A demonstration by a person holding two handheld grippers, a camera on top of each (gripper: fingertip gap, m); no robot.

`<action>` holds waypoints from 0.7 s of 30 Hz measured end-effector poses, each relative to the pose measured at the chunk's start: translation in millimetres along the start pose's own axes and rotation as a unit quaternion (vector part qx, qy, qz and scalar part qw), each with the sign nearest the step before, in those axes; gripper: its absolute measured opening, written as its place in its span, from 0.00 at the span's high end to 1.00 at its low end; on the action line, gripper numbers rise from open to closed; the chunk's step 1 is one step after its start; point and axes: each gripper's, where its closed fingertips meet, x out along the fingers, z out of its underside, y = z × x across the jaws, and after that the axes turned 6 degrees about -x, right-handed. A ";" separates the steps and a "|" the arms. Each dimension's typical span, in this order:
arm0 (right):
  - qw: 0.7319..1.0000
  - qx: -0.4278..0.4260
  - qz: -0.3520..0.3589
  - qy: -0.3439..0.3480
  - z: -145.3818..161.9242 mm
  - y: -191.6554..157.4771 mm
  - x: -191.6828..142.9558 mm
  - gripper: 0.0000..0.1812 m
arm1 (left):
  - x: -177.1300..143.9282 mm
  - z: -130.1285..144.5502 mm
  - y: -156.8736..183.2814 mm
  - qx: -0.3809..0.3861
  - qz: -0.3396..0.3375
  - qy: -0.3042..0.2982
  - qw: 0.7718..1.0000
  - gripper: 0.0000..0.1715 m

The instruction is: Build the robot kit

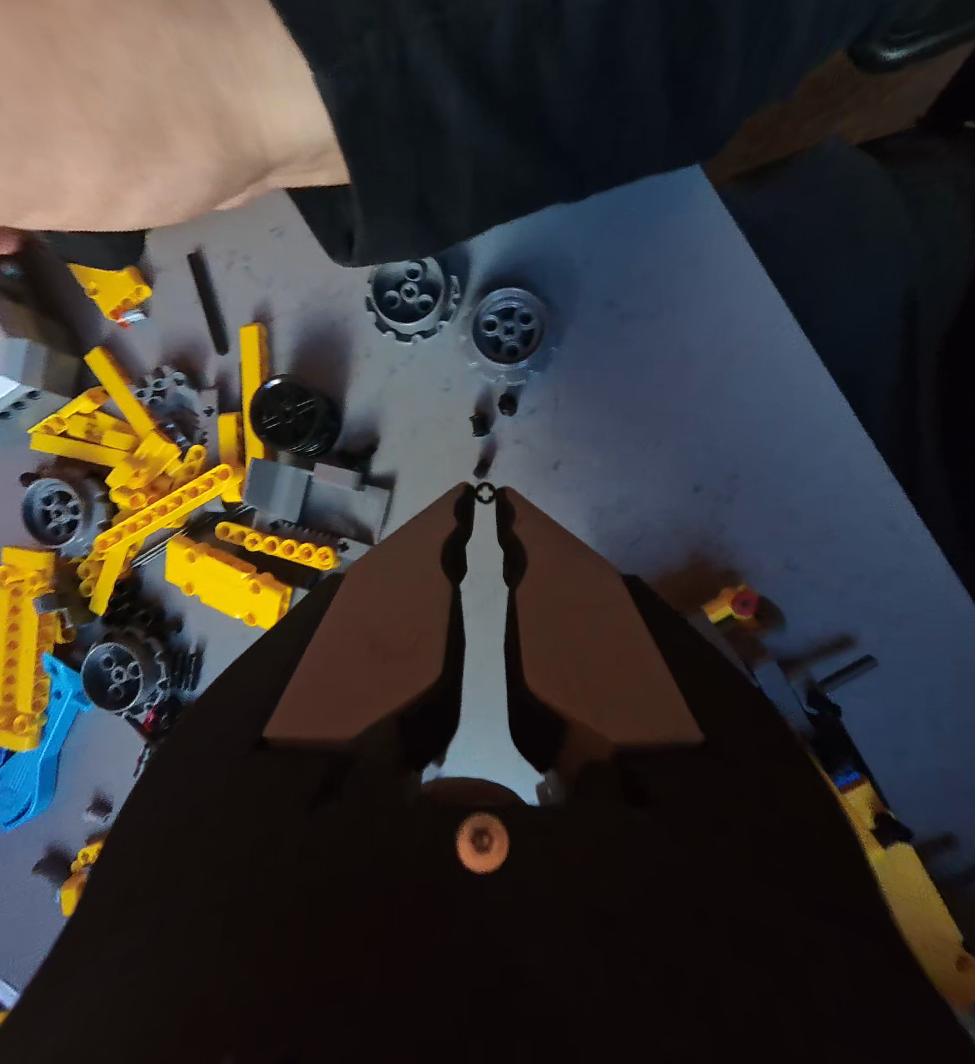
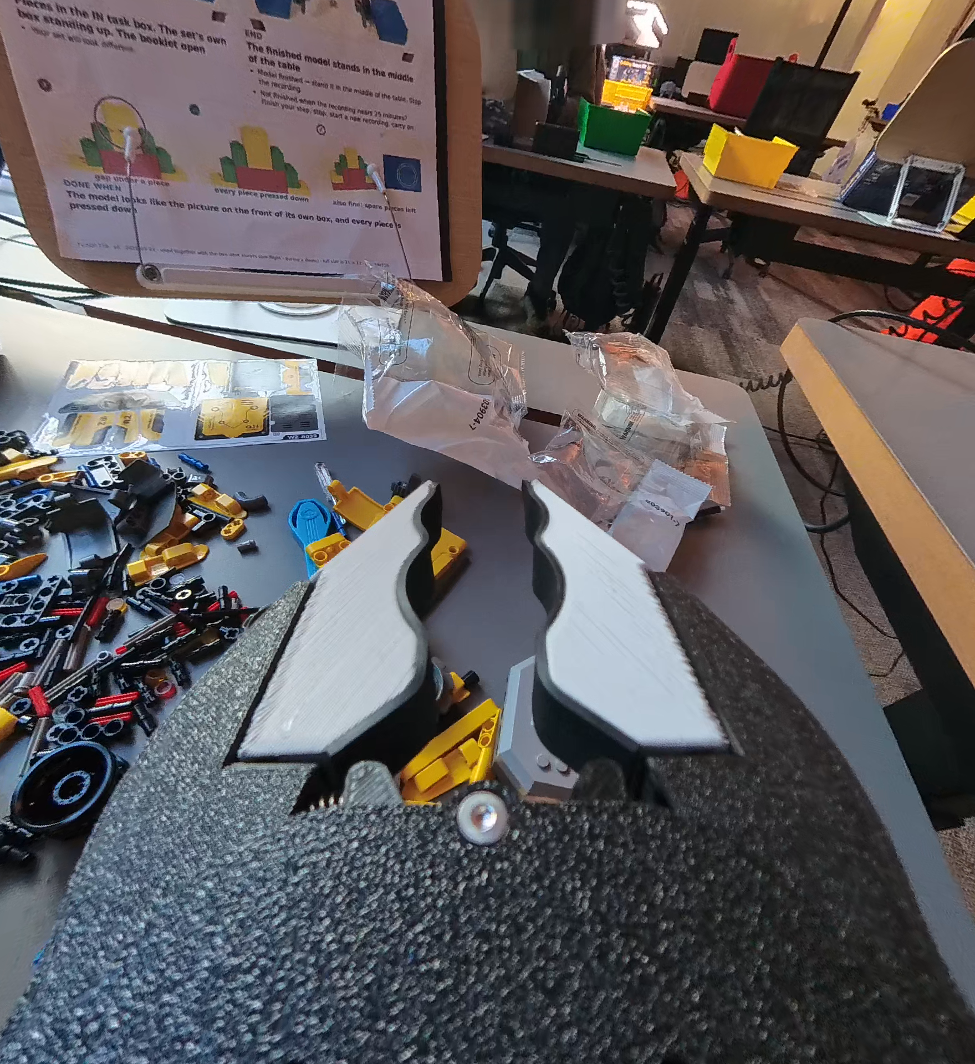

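1. Between the tips of the left gripper [image 1: 484, 493], clenched, sits a small black ring piece [image 1: 484, 494] above the grey table [image 1: 675, 403].
2. Just beyond lie two grey toothed wheels [image 1: 413, 299]; yellow beams [image 1: 156, 512] are heaped at left.
3. Right gripper [image 2: 480, 495] hangs released and empty over the table; crumpled clear bags [image 2: 531, 414] lie beyond it, loose small parts [image 2: 99, 604] at left.

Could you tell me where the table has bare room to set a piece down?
Free: the grey table right of the two grey sprocket wheels, and the strip between the yellow parts and crumpled plastic bags. Crowded: the pin heap and yellow beams.
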 end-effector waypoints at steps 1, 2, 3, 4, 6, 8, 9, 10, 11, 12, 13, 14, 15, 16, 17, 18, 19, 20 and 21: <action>1.000 0.000 0.000 0.000 0.0 0.2 0.0 0.85 | 4.3 2.0 1.5 0.004 0.001 -0.008 1.000 0.98; 1.000 0.000 0.000 0.000 0.0 0.2 -0.1 0.84 | 8.0 3.7 3.0 0.006 0.003 -0.015 1.000 0.98; 1.000 0.001 -0.002 0.001 -0.1 -0.1 -0.1 0.85 | 11.1 5.3 4.9 0.008 0.007 -0.020 1.000 0.98; 1.000 0.002 -0.003 0.002 -0.4 -0.5 -0.2 0.85 | 13.7 6.9 6.0 0.010 0.010 -0.025 1.000 0.98; 1.000 0.002 -0.005 0.003 -0.9 -1.5 -0.4 0.85 | 17.5 9.7 6.9 0.013 0.010 -0.035 0.999 0.98; 1.000 0.001 -0.008 0.004 -1.3 -3.0 -0.3 0.85 | 20.2 9.0 7.6 0.015 0.011 -0.034 0.999 0.96; 1.000 0.000 -0.008 0.004 -1.3 -3.4 -0.1 0.85 | 22.1 8.4 8.3 0.014 0.013 -0.033 0.999 0.96; 1.000 0.000 -0.009 0.004 -1.0 -3.7 0.0 0.85 | 24.4 8.3 8.4 0.014 0.013 -0.034 0.999 0.96; 1.000 0.000 -0.010 0.003 -0.8 -4.0 0.2 0.84 | 26.7 9.1 8.3 0.016 0.011 -0.038 0.999 0.96; 1.000 0.000 -0.010 0.004 -0.8 -4.2 0.3 0.85 | 28.7 11.2 9.0 0.018 0.012 -0.044 0.999 0.95; 1.000 0.000 -0.010 0.004 -0.8 -4.1 0.3 0.85 | 30.0 13.3 9.5 0.020 0.013 -0.050 0.998 0.94; 1.000 0.001 -0.010 0.004 -0.8 -4.0 0.2 0.85 | 29.2 12.3 9.5 0.020 0.013 -0.047 0.999 0.94; 1.000 0.001 -0.010 0.005 -0.9 -3.8 0.1 0.85 | 26.9 13.3 8.1 0.020 0.010 -0.048 0.999 0.93; 1.000 0.002 -0.010 0.005 -1.4 -3.6 -0.3 0.85 | 23.4 14.0 5.6 0.017 0.005 -0.049 0.999 0.93; 1.000 0.002 -0.010 0.007 -1.8 -3.6 -0.6 0.85 | 18.9 13.1 3.2 0.014 0.001 -0.044 0.999 0.92; 1.000 0.003 -0.010 0.008 -2.3 -3.5 -0.9 0.85 | 13.5 11.1 0.7 0.010 -0.003 -0.035 0.999 0.92; 1.000 0.003 -0.011 0.009 -2.8 -3.5 -1.1 0.85 | 7.6 8.3 -1.7 0.006 -0.008 -0.024 1.000 0.91; 1.000 0.003 -0.011 0.010 -2.9 -3.6 -1.0 0.85 | 1.5 5.0 -4.1 0.001 -0.013 -0.012 1.000 0.91; 1.000 0.002 -0.010 0.009 -2.3 -3.4 -0.6 0.85 | -4.8 2.6 -6.8 -0.004 -0.022 -0.003 1.000 0.90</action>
